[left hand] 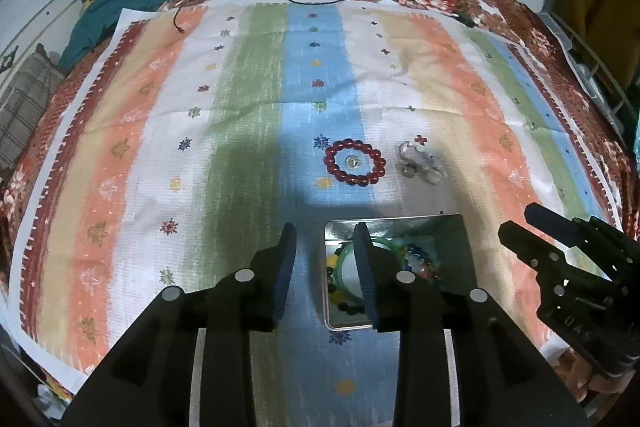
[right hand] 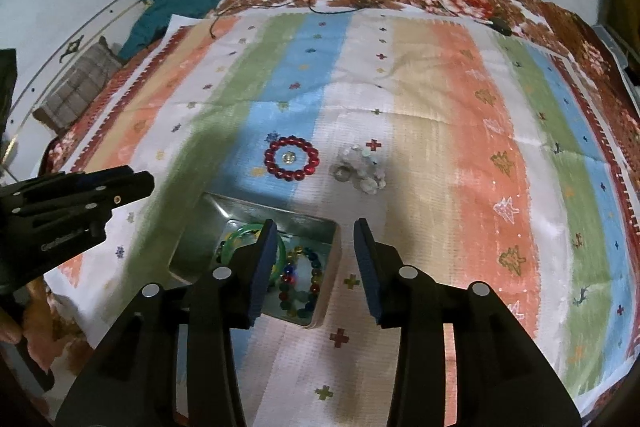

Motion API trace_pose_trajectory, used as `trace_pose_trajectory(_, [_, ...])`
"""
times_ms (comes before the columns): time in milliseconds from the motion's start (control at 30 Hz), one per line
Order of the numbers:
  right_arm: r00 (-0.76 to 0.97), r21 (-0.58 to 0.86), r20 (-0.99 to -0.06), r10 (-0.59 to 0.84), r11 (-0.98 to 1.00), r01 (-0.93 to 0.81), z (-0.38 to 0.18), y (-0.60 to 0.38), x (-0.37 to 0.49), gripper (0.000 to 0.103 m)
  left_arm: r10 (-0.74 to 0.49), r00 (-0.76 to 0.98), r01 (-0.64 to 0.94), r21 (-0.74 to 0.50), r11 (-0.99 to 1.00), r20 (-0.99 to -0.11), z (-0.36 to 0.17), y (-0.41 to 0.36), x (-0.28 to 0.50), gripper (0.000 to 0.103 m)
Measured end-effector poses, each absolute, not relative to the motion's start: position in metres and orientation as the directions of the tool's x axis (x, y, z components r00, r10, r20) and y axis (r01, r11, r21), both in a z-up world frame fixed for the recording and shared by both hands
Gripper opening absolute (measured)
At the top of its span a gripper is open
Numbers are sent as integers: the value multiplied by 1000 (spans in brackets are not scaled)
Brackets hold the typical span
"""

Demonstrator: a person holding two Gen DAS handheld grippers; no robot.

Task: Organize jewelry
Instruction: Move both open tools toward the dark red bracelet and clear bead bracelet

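Striped cloth [left hand: 248,99] covers the bed; both jaws hang released over the tin [right hand: 320,227] near its front edge, red bracelet [left hand: 355,163] awaiting pickup

Small raised lettering sits on the black body of each gripper: on the right gripper [left hand: 516,227] at the frame's lower right, and on the left gripper [right hand: 150,183] at middle left. Neither marking is legible.

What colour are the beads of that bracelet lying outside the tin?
Dark red, the beaded bracelet; clearest in the right wrist view.
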State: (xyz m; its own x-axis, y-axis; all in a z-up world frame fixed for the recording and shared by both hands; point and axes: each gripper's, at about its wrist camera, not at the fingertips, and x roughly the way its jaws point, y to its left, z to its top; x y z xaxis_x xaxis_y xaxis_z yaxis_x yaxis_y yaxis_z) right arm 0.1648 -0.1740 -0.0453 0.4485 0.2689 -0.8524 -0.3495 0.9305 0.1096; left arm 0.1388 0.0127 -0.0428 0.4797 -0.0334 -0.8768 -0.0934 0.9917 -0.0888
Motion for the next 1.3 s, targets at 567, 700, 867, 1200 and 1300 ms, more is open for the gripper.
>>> trace_pose_trajectory(567, [446,99,-867,221,955,-281,-60,-187,202,58,-44,464,-112,-108,988,-885,-62,17,170,51])
trace_pose_trajectory(700, [462,75,-864,201,958,-277,-62,-190,209,63,-41,461,-107,-101,989,-887,-66,18,179,53])
trace_pose_trajectory(867, [445,73,-877,183,965,-253,-74,-195,223,63,-43,442,-99,-96,990,-896,-76,17,189,53])
trace_pose_trajectory(1200, [426,67,-890,163,971,-230,-91,-196,245,63,-78,411,-105,-132,986,-908,-94,21,215,53])
trace_pose_trajectory(1300, [423,65,-892,160,971,-230,-94,-194,251,63,-79,404,-96,-128,987,-911,-99,18,220,53])
